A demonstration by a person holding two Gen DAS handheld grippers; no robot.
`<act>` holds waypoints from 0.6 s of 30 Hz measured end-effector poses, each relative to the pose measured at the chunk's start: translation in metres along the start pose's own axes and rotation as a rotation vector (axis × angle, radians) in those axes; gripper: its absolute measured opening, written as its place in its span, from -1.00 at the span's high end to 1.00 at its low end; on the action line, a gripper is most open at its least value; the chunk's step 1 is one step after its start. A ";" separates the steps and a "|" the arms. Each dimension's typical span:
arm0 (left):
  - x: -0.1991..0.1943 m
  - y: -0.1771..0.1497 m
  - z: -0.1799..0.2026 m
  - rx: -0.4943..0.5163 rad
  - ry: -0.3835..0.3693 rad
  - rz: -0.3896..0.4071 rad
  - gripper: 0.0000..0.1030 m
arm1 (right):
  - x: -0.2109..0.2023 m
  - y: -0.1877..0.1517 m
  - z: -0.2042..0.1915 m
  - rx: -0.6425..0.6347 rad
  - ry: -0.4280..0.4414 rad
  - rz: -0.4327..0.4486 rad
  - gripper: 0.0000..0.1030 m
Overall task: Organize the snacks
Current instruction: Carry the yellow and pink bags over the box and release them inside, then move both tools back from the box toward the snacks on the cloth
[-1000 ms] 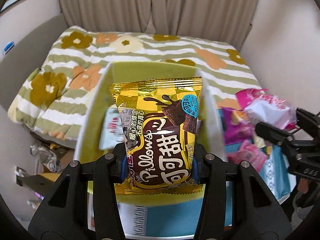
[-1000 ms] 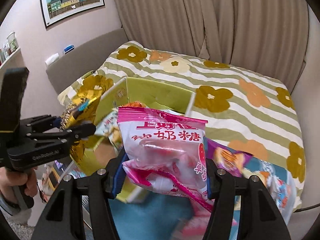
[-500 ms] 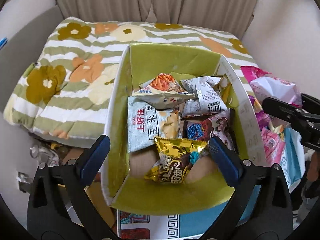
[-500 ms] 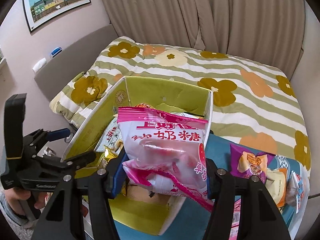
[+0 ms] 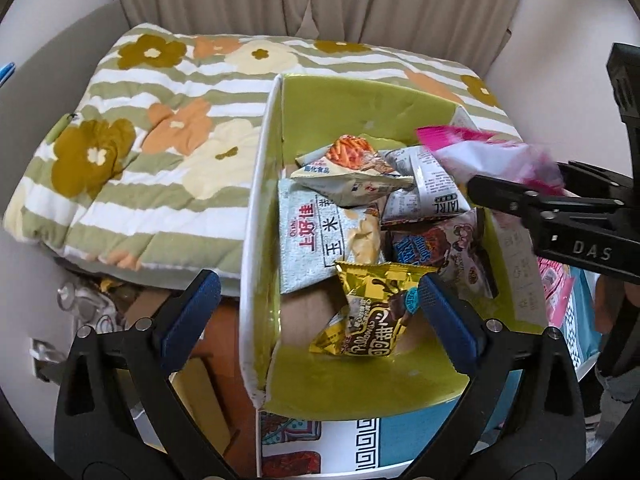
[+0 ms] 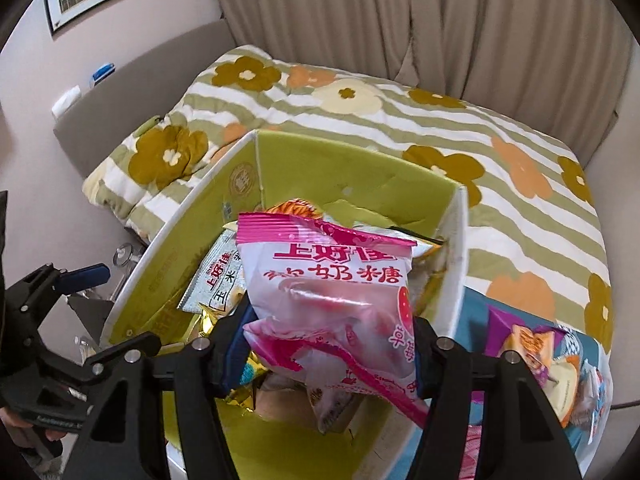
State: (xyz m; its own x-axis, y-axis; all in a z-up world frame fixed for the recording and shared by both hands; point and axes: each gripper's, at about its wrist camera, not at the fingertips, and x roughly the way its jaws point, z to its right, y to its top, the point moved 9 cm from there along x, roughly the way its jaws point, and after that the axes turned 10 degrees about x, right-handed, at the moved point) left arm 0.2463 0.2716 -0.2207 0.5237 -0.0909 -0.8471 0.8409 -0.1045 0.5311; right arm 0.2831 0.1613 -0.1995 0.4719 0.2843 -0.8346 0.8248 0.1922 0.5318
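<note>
A green-lined cardboard box (image 5: 312, 112) holds several snack packs. A gold chocolate pillow pack (image 5: 372, 316) lies loose at the box's near end, next to a pale corn snack pack (image 5: 312, 240). My left gripper (image 5: 316, 316) is open and empty just above the box's near-left edge. My right gripper (image 6: 328, 344) is shut on a pink and white milk candy bag (image 6: 332, 296) and holds it above the open box (image 6: 360, 172). That bag also shows in the left wrist view (image 5: 492, 152), over the box's right wall.
The box stands on a blue patterned table (image 5: 400, 440) beside a bed with a striped floral quilt (image 5: 160, 120). More snack packs (image 6: 532, 344) lie on the table right of the box. Clutter sits on the floor (image 5: 120, 304) left of the table.
My left gripper opened and let the gold pack drop into the box, then drew back a little. My right gripper carried the pink bag left, from beside the box to above it.
</note>
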 end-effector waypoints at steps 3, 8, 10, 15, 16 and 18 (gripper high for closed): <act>0.001 -0.005 -0.002 -0.011 0.004 -0.009 -0.91 | 0.006 0.000 -0.004 -0.007 0.020 -0.002 -0.99; 0.004 -0.013 -0.002 -0.038 -0.012 -0.017 -0.91 | -0.002 -0.010 -0.005 0.002 0.038 0.036 -0.99; 0.005 -0.016 0.002 -0.036 -0.019 -0.022 -0.91 | -0.002 -0.014 -0.004 -0.001 0.028 0.032 -0.99; -0.003 -0.015 0.012 -0.023 -0.009 -0.010 -0.91 | -0.011 -0.020 -0.001 -0.001 0.016 0.036 -0.99; -0.005 -0.014 0.014 -0.024 -0.007 -0.007 -0.91 | -0.015 -0.019 0.000 0.001 0.014 0.046 -0.99; -0.011 -0.012 0.016 -0.025 -0.002 0.002 -0.91 | -0.021 -0.018 0.001 0.003 0.014 0.057 -0.99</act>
State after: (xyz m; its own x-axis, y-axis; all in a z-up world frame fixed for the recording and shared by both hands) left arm 0.2286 0.2577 -0.2176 0.5254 -0.0927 -0.8458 0.8428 -0.0794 0.5323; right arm 0.2583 0.1509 -0.1918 0.5134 0.3079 -0.8010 0.7977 0.1729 0.5778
